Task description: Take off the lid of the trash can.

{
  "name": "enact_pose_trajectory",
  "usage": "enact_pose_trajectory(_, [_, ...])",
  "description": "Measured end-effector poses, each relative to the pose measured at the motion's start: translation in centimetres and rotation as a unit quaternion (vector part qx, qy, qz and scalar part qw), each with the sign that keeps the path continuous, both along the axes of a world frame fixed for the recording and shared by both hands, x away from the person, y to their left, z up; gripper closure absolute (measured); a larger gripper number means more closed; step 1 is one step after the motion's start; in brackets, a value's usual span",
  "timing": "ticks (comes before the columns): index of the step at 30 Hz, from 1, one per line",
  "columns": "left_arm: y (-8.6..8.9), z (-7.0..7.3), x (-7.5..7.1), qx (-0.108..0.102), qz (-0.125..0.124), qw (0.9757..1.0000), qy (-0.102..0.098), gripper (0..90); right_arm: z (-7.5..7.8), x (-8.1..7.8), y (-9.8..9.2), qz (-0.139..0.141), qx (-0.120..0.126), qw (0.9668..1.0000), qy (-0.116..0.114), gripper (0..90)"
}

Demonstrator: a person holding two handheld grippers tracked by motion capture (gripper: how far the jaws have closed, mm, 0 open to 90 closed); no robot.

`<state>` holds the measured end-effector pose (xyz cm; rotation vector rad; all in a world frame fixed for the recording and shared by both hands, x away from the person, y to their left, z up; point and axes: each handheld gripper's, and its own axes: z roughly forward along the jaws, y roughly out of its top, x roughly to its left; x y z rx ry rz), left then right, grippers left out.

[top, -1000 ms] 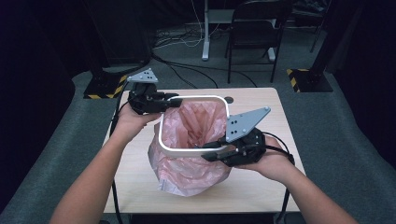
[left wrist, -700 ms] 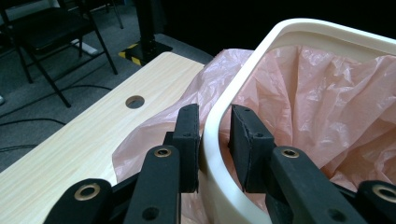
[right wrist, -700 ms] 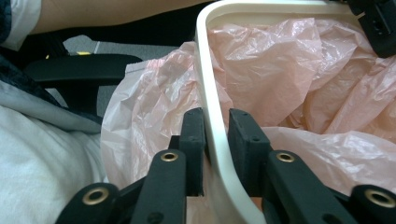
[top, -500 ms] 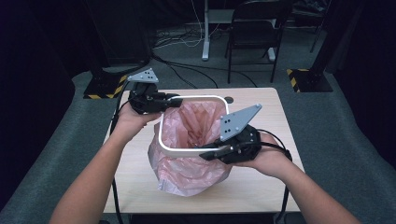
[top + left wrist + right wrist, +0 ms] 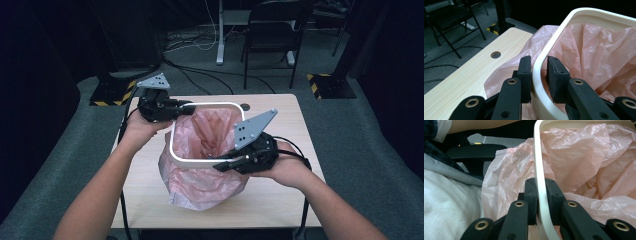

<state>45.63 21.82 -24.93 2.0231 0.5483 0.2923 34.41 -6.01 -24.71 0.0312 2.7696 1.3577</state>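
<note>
The white ring with the pink bag hanging through it is over the middle of the table, and the bag bottom seems to rest on the table top. L gripper is at the far left corner of the ring. In the left gripper view its jaws stand on both sides of the rim, one pad touching, the other w/ a small gap, so not fully clamped. R gripper is at the near edge. Its jaws have just been closing and in the right gripper view both pads press on the rim.
</note>
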Motion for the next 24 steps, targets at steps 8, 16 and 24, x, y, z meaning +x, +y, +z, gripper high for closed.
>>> enact_pose_trajectory(8, [-0.02, 0.02, 0.05, 0.001, -0.001, 1.0, -0.001, 74.2, 0.01, 0.13, -0.01, 0.006, 0.002, 1.0, -0.002, 83.0])
enact_pose_trajectory(16, [-0.06, 0.14, 0.0, 0.004, -0.001, 1.0, 0.001, 74.7, 0.05, 0.17, -0.03, 0.008, 0.001, 1.0, 0.0, 83.4])
enact_pose_trajectory(24, [-0.05, 0.23, 0.07, 0.006, -0.003, 1.0, 0.001, 74.9, 0.14, 0.15, -0.01, 0.008, -0.001, 1.0, -0.002, 83.4])
